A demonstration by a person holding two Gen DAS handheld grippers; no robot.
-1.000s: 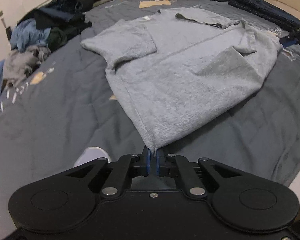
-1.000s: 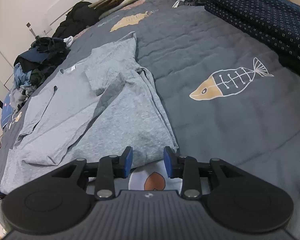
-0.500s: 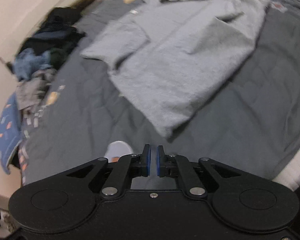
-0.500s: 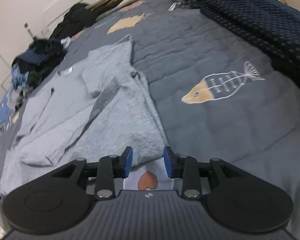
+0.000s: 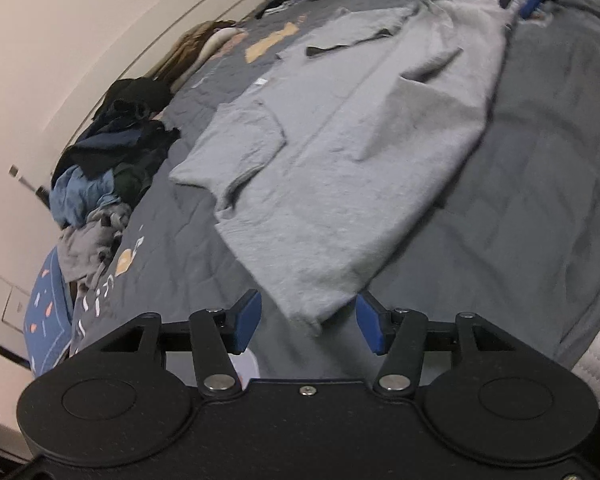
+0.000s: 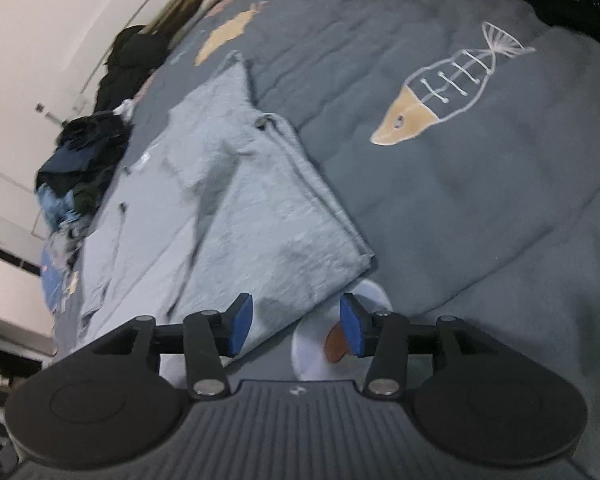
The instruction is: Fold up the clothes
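Both tools opening, nothing clamped: L tool [image 5: 308, 322] at shirt [image 5: 340, 184] hem corner, R tool [image 6: 296, 328] likewise (frames blurry). Advice: pinch both layers, lift evenly.

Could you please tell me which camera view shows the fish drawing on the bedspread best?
The right wrist view: the orange-headed fish-skeleton drawing lies whole and unobstructed on the dark grey quilted bedspread. The left wrist view does not show that fish.
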